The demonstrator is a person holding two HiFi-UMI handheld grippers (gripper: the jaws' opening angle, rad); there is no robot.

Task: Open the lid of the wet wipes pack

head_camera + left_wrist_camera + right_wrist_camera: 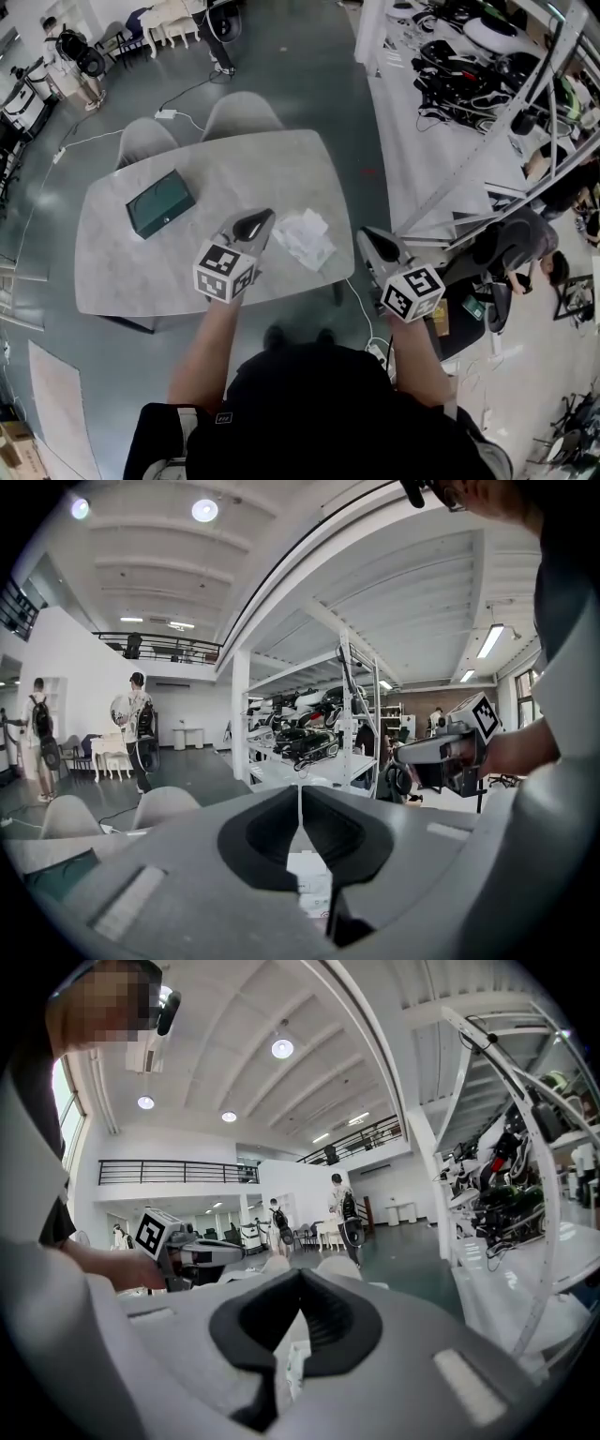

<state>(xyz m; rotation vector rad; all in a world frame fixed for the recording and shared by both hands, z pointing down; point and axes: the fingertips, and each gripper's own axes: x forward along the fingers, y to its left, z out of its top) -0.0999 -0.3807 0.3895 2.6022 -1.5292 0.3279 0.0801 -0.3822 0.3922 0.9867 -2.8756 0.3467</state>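
Note:
The wet wipes pack (305, 236) is a white crinkled packet lying on the grey table (112, 272), near its right end. My left gripper (265, 218) hovers just left of the pack, jaws shut with nothing between them. My right gripper (364, 236) hangs to the pack's right, past the table edge, also shut and empty. In the left gripper view the closed jaws (300, 803) point across the room, and a bit of the white pack (309, 881) shows below them. The right gripper view shows its shut jaws (300, 1288) with the pack (292, 1365) below.
A dark green box (159, 203) lies on the table's left part. Two grey chairs (242, 112) stand at the far side. White shelving racks (487, 122) loaded with gear run along the right. A person (525, 239) sits near the racks, and others stand far off.

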